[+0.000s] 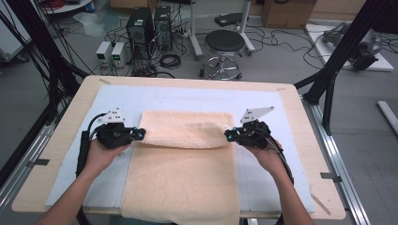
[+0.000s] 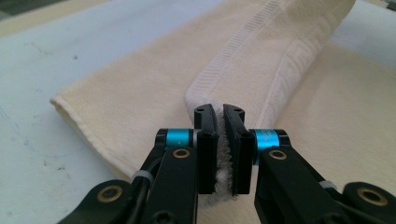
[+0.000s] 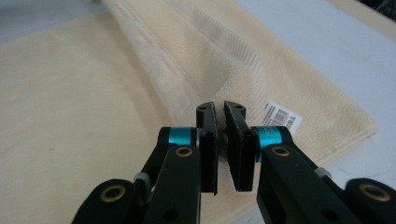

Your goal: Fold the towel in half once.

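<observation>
On desk (image 1: 65, 140), cream towel (image 1: 183, 178) lies flat on pale blue mat (image 1: 263, 105), far edge lifted and doubling toward person. Left claw (image 2: 219, 116) clamped on left corner of towel edge; right claw (image 3: 220, 114) clamped on right corner beside barcode label (image 3: 280, 116). Judgement: carry both corners level, equal pace, edges aligned. Hands low, palms inward, claws facing each other across towel.

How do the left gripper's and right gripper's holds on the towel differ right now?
The left gripper pinches the towel at its left edge, the right gripper at its right edge. A barcode label lies beside the right gripper, none by the left. Both are shut on the same lifted fold.
</observation>
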Demonstrator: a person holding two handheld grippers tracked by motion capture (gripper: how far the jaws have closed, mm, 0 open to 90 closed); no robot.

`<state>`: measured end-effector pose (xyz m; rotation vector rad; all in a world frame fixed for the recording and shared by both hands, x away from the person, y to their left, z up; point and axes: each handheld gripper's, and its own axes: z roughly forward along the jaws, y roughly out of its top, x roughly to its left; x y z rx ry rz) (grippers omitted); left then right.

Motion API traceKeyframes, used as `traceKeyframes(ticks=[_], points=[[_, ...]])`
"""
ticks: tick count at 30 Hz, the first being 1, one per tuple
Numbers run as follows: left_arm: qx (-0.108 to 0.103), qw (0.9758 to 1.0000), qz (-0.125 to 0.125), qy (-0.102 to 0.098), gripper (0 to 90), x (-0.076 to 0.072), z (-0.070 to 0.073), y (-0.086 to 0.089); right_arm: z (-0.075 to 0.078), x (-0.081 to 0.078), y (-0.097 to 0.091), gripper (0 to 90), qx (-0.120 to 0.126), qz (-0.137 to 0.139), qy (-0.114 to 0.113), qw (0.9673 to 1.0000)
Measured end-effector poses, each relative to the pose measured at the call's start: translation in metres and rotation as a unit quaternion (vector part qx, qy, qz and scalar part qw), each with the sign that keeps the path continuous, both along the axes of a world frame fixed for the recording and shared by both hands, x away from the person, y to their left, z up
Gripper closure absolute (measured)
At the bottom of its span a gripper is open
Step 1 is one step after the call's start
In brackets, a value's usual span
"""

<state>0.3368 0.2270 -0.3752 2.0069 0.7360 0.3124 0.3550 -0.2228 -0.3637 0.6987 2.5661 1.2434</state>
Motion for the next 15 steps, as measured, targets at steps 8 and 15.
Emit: traceKeyframes(ticks=[8,15], points=[[-0.005,0.9986,-0.018,-0.05,83.7,-0.058,0.01,0.012,0.012,-0.056,-0.001,84.1,0.011,0.032,-0.026,0.9991],[0.001,0.9976,-0.035,-0.06,83.6,-0.109,0.003,0.019,0.016,-0.105,-0.004,84.0,0.024,0.059,-0.034,0.9974]])
